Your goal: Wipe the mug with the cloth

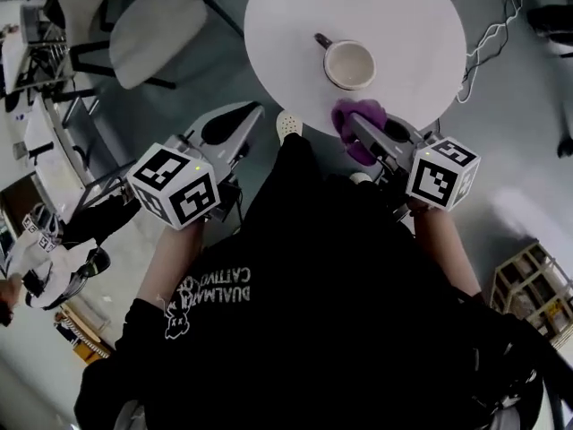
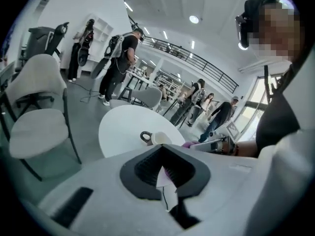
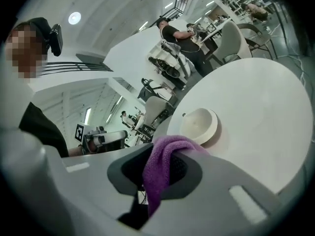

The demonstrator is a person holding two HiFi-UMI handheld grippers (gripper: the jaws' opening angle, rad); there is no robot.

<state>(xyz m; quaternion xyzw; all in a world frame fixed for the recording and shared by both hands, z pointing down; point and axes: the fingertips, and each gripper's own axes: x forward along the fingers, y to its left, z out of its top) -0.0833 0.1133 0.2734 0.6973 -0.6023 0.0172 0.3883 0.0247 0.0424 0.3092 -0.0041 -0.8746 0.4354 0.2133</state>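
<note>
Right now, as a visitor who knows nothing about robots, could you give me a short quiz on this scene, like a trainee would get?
1. True or false: the mug stands upright on the round white table.
2. What is clamped in the right gripper? A) a sponge B) the purple cloth C) the mug's handle
3. Fill in: the left gripper has its jaws ____.
Key: 1 true. 2 B. 3 shut.
</note>
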